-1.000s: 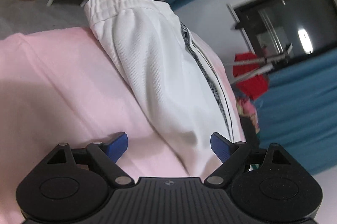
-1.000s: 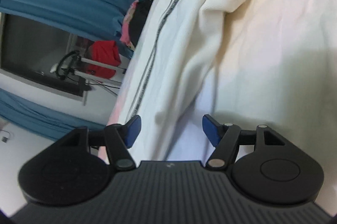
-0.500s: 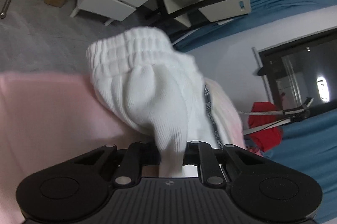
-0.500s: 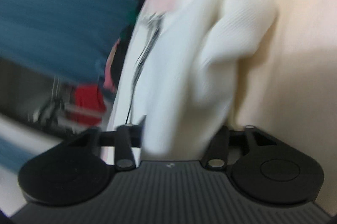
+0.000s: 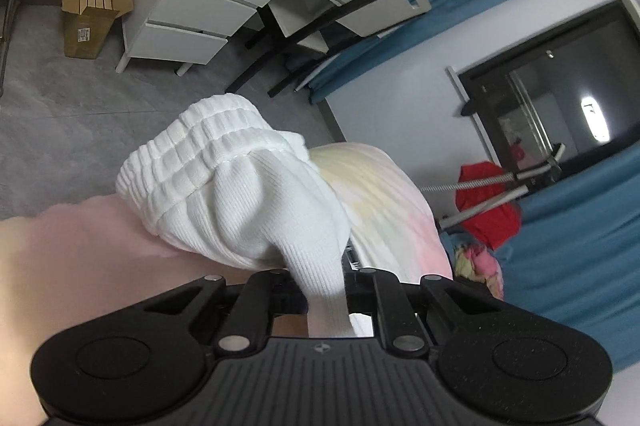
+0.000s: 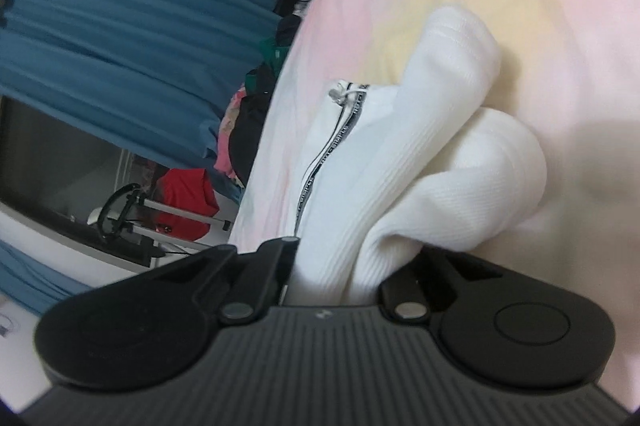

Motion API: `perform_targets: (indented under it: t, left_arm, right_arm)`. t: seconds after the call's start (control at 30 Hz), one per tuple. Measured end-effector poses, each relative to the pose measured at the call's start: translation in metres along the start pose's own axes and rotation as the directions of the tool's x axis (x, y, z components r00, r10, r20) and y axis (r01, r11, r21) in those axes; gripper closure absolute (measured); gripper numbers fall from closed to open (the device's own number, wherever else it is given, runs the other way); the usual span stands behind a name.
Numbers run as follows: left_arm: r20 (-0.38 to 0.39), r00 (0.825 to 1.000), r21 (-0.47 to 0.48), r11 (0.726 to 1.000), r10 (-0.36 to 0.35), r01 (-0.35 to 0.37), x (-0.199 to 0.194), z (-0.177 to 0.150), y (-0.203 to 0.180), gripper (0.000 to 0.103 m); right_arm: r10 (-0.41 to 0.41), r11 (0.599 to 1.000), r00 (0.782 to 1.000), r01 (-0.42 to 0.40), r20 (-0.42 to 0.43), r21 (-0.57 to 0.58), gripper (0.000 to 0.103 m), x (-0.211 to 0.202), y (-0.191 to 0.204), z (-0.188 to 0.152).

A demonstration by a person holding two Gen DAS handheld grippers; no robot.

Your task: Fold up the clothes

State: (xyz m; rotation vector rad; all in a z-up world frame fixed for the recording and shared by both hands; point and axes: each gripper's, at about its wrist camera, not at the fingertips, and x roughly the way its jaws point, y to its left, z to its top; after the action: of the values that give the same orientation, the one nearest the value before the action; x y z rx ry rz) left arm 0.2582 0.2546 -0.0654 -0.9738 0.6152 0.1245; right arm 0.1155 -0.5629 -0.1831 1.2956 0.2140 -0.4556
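White trousers (image 5: 240,210) run lengthwise ahead of me, waistband clamped in my left gripper (image 5: 324,290), legs in my right gripper (image 6: 340,278).

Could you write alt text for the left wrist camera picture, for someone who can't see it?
The left gripper has its jaws shut on a bunched white ribbed garment, lifting its elastic waistband above a pink bedsheet. Behind are white drawers, a cardboard box and blue curtains.
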Motion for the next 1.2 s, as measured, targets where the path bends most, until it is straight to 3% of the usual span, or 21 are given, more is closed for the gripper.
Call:
perform_targets:
  t: [0.13, 0.2, 0.27, 0.4, 0.53, 0.6, 0.63, 0.67, 0.77, 0.93, 1.0, 1.07, 1.2]
  left_arm:
    - [-0.04, 0.999, 0.035, 0.999, 0.009, -0.008, -0.057, -0.018, 0.026, 0.09]
    - [-0.062, 0.997, 0.101, 0.994, 0.049, -0.043, -0.074, -0.029, 0.037, 0.09]
    - [-0.064, 0.993, 0.182, 0.98, 0.097, -0.084, -0.079, -0.042, 0.046, 0.089]
    - [-0.023, 0.992, 0.227, 0.967, 0.121, -0.112, -0.075, -0.061, 0.05, 0.089]
    - [-0.004, 0.988, 0.29, 0.945, 0.158, -0.15, -0.073, -0.077, 0.038, 0.08]
    - [-0.008, 0.983, 0.335, 0.927, 0.183, -0.17, -0.074, -0.082, 0.033, 0.068]
    - [-0.012, 0.982, 0.354, 0.919, 0.19, -0.174, -0.073, -0.084, 0.032, 0.059]
    - [-0.017, 0.98, 0.372, 0.911, 0.197, -0.177, -0.072, -0.084, 0.031, 0.05]
    - [-0.022, 0.971, 0.418, 0.884, 0.239, -0.208, -0.081, -0.087, 0.03, 0.032]
    - [0.077, 0.956, 0.508, 0.814, 0.284, -0.283, -0.125, -0.09, 0.011, 0.02]
    - [0.159, 0.951, 0.542, 0.781, 0.266, -0.309, -0.148, -0.098, -0.002, 0.019]
    - [0.202, 0.956, 0.567, 0.771, 0.212, -0.291, -0.163, -0.112, -0.015, 0.015]
    - [0.173, 0.976, 0.623, 0.754, 0.129, -0.21, -0.156, -0.151, -0.05, 0.015]
  right_arm:
    - [-0.037, 0.996, 0.999, 0.039, -0.031, 0.083, 0.092, -0.049, -0.017, -0.001]
    - [-0.02, 0.992, 0.998, 0.027, -0.056, 0.125, 0.092, -0.066, -0.026, 0.0]
    - [-0.016, 0.994, 0.997, 0.024, -0.079, 0.104, 0.092, -0.072, -0.033, 0.003]
    - [-0.022, 0.996, 0.992, 0.032, -0.121, 0.083, 0.09, -0.069, -0.042, 0.004]
    - [-0.014, 0.985, 0.992, 0.035, -0.127, 0.167, 0.086, -0.061, -0.053, 0.003]
    - [-0.028, 0.983, 0.993, 0.049, -0.118, 0.179, 0.067, -0.064, -0.059, 0.001]
    - [-0.035, 0.981, 0.993, 0.055, -0.112, 0.184, 0.046, -0.066, -0.062, 0.0]
    - [-0.041, 0.981, 0.994, 0.059, -0.102, 0.184, 0.035, -0.066, -0.064, 0.001]
    - [-0.032, 0.981, 0.998, 0.043, -0.063, 0.19, 0.034, -0.062, -0.066, 0.003]
    - [-0.006, 0.98, 0.999, -0.001, 0.032, 0.199, 0.035, -0.051, -0.065, 0.007]
    - [-0.009, 0.981, 0.998, -0.004, 0.066, 0.193, 0.035, -0.047, -0.063, 0.007]
    - [-0.028, 0.987, 0.998, 0.018, 0.06, 0.163, 0.036, -0.042, -0.058, 0.005]
    - [-0.074, 0.991, 0.996, 0.068, 0.051, 0.112, 0.051, -0.031, -0.047, 0.004]
